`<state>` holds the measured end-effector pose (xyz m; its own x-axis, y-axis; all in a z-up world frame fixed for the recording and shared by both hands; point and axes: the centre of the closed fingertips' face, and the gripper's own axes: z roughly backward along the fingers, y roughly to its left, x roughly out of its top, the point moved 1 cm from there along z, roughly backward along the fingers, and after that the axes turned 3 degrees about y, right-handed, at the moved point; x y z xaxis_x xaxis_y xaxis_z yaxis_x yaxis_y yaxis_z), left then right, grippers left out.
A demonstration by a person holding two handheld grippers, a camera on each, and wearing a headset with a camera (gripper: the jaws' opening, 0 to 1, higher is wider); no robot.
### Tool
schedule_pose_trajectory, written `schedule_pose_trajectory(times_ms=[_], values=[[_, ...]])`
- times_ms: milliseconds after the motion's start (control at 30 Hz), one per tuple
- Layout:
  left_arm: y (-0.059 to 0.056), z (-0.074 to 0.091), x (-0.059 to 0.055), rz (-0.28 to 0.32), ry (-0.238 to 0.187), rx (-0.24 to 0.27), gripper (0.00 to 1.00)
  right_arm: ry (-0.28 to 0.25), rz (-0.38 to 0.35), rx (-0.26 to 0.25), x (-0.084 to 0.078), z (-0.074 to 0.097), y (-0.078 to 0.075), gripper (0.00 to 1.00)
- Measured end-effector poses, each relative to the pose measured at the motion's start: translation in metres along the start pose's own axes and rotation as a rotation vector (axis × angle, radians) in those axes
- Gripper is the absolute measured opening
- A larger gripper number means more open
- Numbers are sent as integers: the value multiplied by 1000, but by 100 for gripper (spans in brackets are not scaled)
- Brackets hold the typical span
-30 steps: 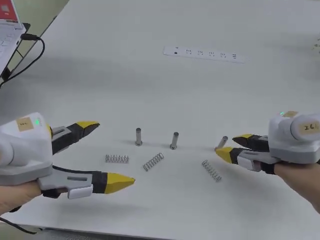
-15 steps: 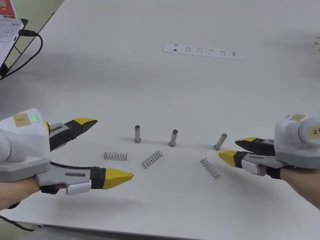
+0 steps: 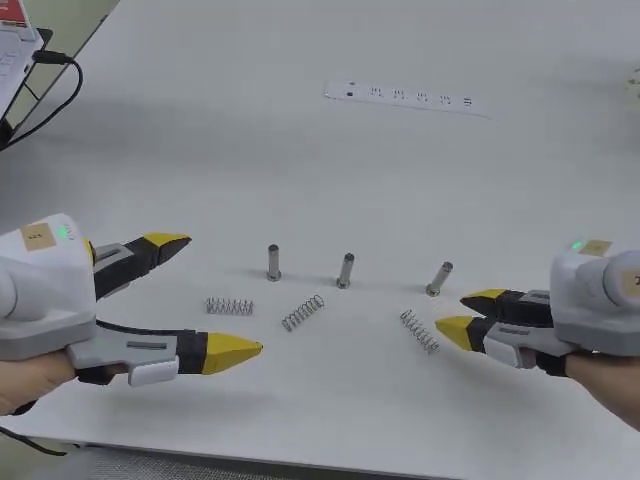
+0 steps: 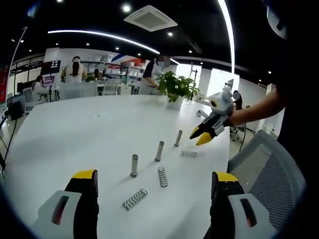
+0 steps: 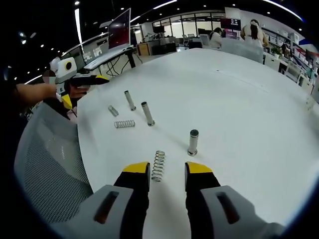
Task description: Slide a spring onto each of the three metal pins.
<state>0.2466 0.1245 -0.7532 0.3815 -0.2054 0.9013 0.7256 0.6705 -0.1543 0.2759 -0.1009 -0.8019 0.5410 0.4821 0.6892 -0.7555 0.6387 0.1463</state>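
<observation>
Because the three springs are lying flat on the white table [image 3: 300, 150], each just in front of an upright pin, no threading is happening yet. The left gripper [image 3: 220, 293] is hovering with its jaws spread wide and empty, near the left spring [image 3: 229, 306] and the left pin [image 3: 273, 262]. The middle spring [image 3: 302, 313] and middle pin [image 3: 345, 270] are lying untouched between the tools, while the right gripper [image 3: 455, 312], its jaws narrowly parted and empty, is pointing at the right spring [image 3: 419, 331] near the right pin [image 3: 439, 279], seemingly lining up to pinch it.

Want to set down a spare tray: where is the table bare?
Bare between the power strip and the row of pins. Crowded nearer: springs lie before the pins, between the left gripper and right gripper.
</observation>
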Motion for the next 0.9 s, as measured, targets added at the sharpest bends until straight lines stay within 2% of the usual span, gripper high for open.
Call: schedule_pose_trajectory(times_ms=[133,233,533,667,900], values=[[0,0,2,-3,-3,1,92,19,22,27,-2,-4,9,25],[-1,1,4,-7,-5,0,92,53,82,38,-5,-8,16,25],[-3,1,6,-19,-8,-6,92,163,202,9,-17,-24,21,23],[-5,1,5,-30,1,-12,92,175,220,0,-16,-27,21,22],[-5,1,7,-27,1,-12,91,196,189,-4,-18,-31,17,20]])
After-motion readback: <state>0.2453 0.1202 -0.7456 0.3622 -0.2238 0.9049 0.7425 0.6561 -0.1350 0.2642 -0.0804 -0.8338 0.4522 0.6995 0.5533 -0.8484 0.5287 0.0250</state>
